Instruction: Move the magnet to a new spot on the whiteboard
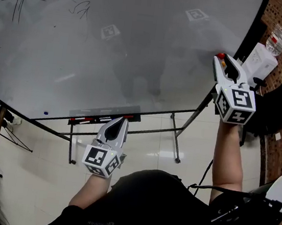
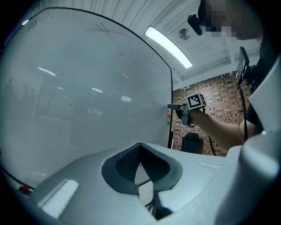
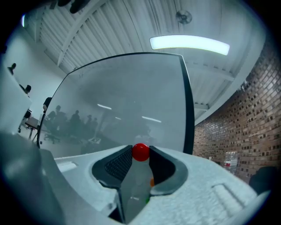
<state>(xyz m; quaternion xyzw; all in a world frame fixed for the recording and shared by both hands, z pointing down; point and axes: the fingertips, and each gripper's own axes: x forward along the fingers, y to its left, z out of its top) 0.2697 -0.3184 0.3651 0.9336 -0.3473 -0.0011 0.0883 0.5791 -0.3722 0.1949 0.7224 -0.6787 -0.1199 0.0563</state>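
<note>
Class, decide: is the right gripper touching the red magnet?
Touching. The right gripper view shows the right gripper with both pads pressed on the red magnet, no gap either side.

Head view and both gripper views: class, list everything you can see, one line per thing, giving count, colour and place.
whiteboard: one, grey-white, on a black stand, fills the upper head view
square markers: two, black-and-white, on the whiteboard
red magnet: one, red, near the whiteboard's right edge
small magnets: two, orange and green, by that same edge
tray: one, black, under the whiteboard's lower edge
box: one, white, right of the whiteboard
bottle: one, clear, beside the box
chair: one, black, far right
left gripper: one, white, jaws together, empty
right gripper: one, white, jaws closed on the red magnet
</note>
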